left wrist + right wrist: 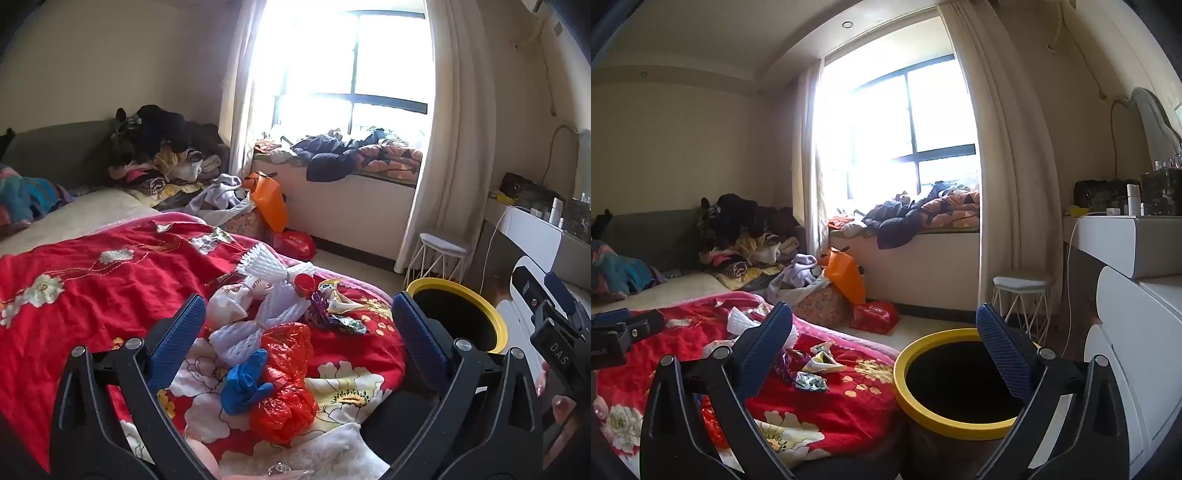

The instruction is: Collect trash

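From the left wrist, the left gripper (297, 325) hangs wide open and empty, tipped down over the litter on the red floral quilt (92, 280). Everything sits on the quilt side of the yellow-rimmed bin (460, 317): the blue glove (245, 384) lies on the red plastic bag (286, 373) nearest the bin's near side, white foam netting (255, 317) lies beyond them, and a red cap (304, 285) and foil wrappers (341, 314) lie closer to the bin's rim. Over to the right wrist: the right gripper (884, 347) is just as wide, nothing between its fingers, held level with one finger in front of the bin's (925, 347) dark mouth. Nothing shows in the bin, so I'd say collecting is only starting. Next move, I reckon: drop the left gripper onto the glove, pinch the soft stuff firmly, then carry it across to the bin.
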